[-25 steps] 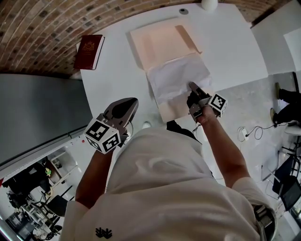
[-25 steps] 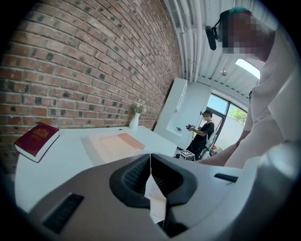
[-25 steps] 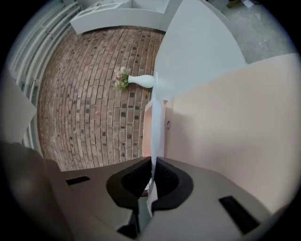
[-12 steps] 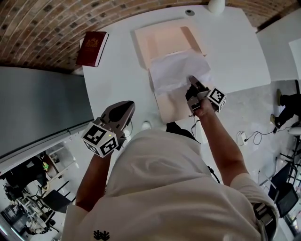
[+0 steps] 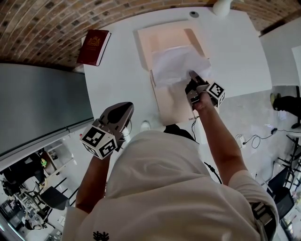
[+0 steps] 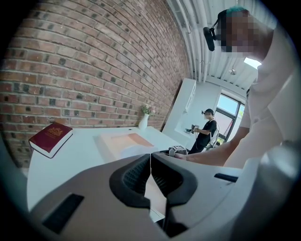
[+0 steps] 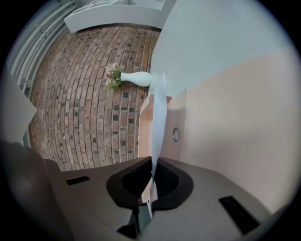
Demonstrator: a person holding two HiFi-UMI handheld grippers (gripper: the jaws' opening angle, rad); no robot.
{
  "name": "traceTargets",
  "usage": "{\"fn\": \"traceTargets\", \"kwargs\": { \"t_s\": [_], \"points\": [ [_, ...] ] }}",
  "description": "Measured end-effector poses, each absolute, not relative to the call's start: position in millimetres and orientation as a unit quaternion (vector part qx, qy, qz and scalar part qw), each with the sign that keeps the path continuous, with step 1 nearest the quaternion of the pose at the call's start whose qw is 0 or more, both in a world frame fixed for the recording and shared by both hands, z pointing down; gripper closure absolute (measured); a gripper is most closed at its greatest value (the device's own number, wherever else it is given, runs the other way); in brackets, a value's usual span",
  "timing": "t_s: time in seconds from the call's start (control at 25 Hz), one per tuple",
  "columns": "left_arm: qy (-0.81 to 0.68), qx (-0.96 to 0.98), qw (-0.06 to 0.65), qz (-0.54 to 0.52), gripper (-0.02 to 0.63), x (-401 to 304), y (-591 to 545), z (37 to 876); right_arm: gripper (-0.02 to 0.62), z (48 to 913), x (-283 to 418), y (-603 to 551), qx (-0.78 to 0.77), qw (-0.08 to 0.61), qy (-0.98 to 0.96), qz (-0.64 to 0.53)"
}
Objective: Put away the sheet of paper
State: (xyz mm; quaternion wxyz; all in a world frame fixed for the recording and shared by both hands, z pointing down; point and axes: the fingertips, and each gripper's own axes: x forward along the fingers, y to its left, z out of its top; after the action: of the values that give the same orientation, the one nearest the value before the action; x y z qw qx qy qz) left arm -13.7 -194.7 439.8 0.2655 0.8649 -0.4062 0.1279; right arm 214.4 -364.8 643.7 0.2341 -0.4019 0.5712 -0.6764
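A white sheet of paper [image 5: 176, 63] lies crumpled across the open peach folder [image 5: 162, 37] on the white table [image 5: 117, 70]. My right gripper [image 5: 192, 76] is shut on the sheet's near right edge, over the folder's fold. In the right gripper view the sheet [image 7: 159, 113] runs edge-on out of the closed jaws of that gripper [image 7: 151, 174], with the peach folder [image 7: 235, 117] beside it. My left gripper [image 5: 121, 114] hovers shut and holding nothing above the table's near left edge; its pads [image 6: 141, 174] meet, and the folder [image 6: 123, 141] lies beyond them.
A dark red book [image 5: 94, 46] rests at the table's far left corner. At the far edge stand a white vase [image 5: 221, 5] and a small round fitting [image 5: 194, 14]. A cable [image 5: 249, 136] lies on the floor at right. Another person [image 6: 205, 132] stands by the window.
My right gripper has carried the sheet's edge farther away across the folder, so more of the folder's near flap shows. The left gripper has stayed about where it was.
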Motion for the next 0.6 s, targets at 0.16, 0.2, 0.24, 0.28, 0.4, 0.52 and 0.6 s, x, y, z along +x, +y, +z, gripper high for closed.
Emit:
{"fn": "traceTargets", "kwargs": {
  "t_s": [0.16, 0.2, 0.24, 0.28, 0.4, 0.52, 0.6],
  "points": [
    [-0.414, 0.861, 0.267, 0.127, 0.581, -16, -197, 440, 0.568, 649, 210, -379, -0.406, 0.23, 0.566, -0.679],
    [-0.416, 0.86, 0.268, 0.126, 0.581, -17, -197, 440, 0.568, 649, 208, -382, -0.406, 0.232, 0.565, -0.68],
    [-0.418, 0.858, 0.268, 0.127, 0.581, -18, -197, 440, 0.568, 648, 206, -386, -0.406, 0.234, 0.563, -0.681],
    [-0.421, 0.857, 0.27, 0.127, 0.581, -19, -197, 440, 0.568, 648, 204, -391, -0.405, 0.236, 0.562, -0.681],
    [-0.428, 0.852, 0.274, 0.128, 0.581, -23, -197, 442, 0.568, 649, 198, -404, -0.404, 0.241, 0.56, -0.682],
    [-0.435, 0.847, 0.277, 0.128, 0.581, -27, -196, 444, 0.568, 651, 192, -414, -0.404, 0.244, 0.558, -0.682],
    [-0.439, 0.845, 0.278, 0.128, 0.581, -28, -196, 445, 0.568, 652, 188, -420, -0.404, 0.243, 0.558, -0.683]
  ]
}}
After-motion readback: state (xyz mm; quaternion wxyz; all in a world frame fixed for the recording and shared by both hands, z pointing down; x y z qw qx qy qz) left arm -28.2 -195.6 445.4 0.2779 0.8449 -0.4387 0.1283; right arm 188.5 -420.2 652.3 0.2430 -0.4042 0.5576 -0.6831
